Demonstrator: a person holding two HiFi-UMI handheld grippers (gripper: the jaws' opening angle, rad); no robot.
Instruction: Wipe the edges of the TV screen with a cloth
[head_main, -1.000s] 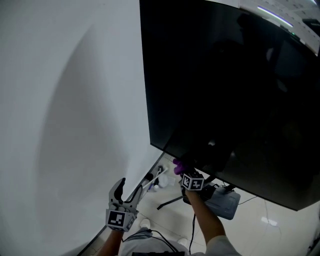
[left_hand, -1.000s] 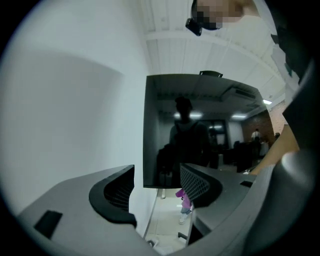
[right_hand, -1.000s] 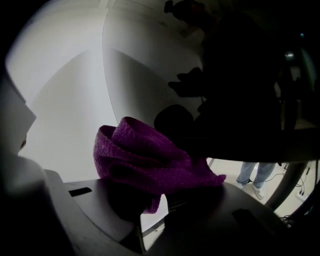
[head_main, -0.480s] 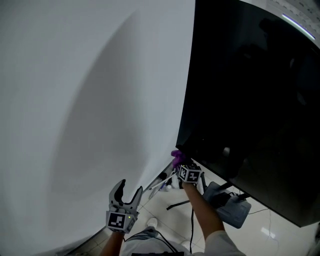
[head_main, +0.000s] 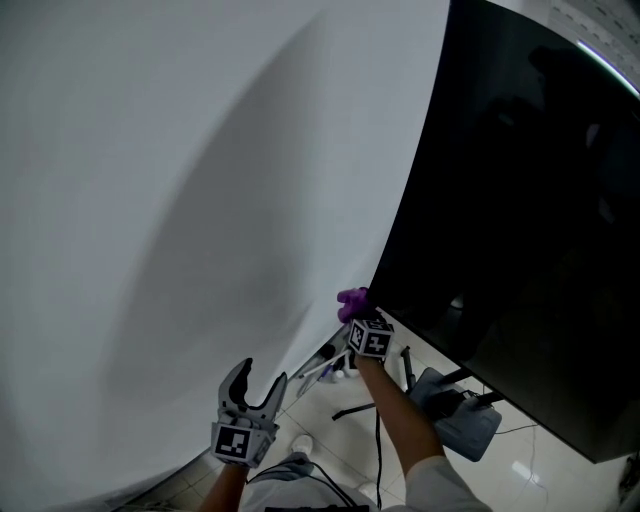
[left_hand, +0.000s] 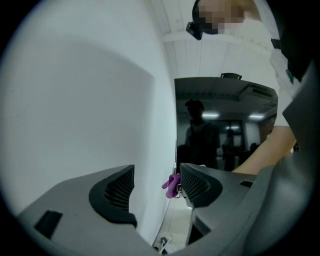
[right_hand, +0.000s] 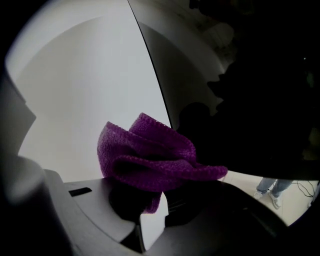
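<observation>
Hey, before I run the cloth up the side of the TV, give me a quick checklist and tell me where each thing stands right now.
1. Cloth held: ok, the right gripper is shut on the purple cloth.
2. Cloth at the edge: ok, it sits at the lower left corner of the TV screen.
3. Cloth pressing on the screen: cannot tell.
4. Left gripper out of the way: ok, open, empty, low beside the wall.
5. Left edge above the cloth free: ok, only bare wall beside it.
</observation>
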